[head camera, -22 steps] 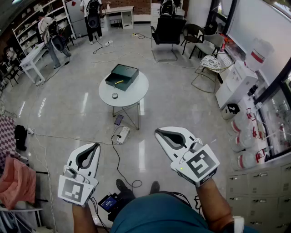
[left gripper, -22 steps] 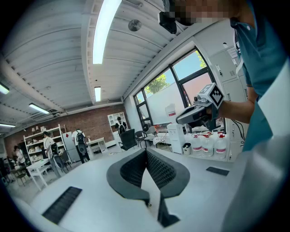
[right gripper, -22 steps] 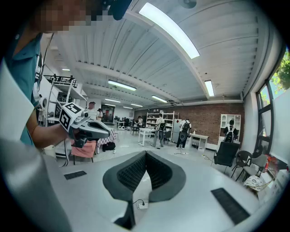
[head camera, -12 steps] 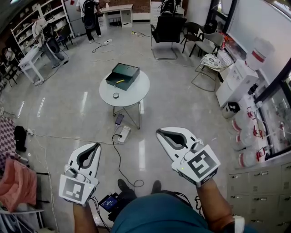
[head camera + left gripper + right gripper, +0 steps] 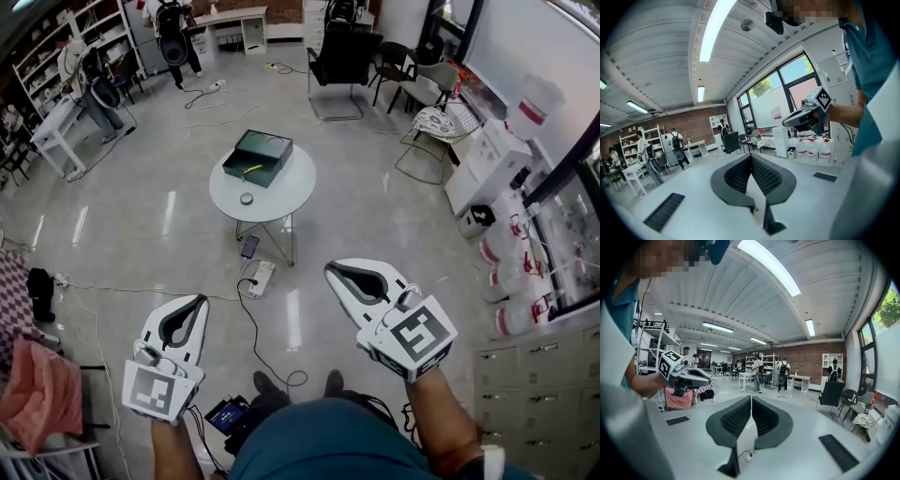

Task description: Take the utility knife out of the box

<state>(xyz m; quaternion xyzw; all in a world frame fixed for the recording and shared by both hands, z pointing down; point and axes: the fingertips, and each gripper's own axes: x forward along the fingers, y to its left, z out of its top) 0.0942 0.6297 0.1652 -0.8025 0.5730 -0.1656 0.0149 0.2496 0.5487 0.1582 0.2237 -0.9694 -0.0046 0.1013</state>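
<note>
A dark green open box stands on a small round white table far ahead across the floor. A thin yellow thing, likely the utility knife, lies inside it. Both grippers hang near my body, far short of the table. My left gripper is shut and empty, its jaws meeting at the tip. My right gripper is likewise shut with nothing between the jaws. Each gripper view shows the other gripper: the right one, the left one.
A small round object lies on the table beside the box. A power strip, a phone and a cable lie on the floor by the table's legs. A black chair, a water dispenser and people stand farther off.
The table and box have slid slightly lower and to the right in the head view as I step toward them. Both grippers stay shut in the same pose.
</note>
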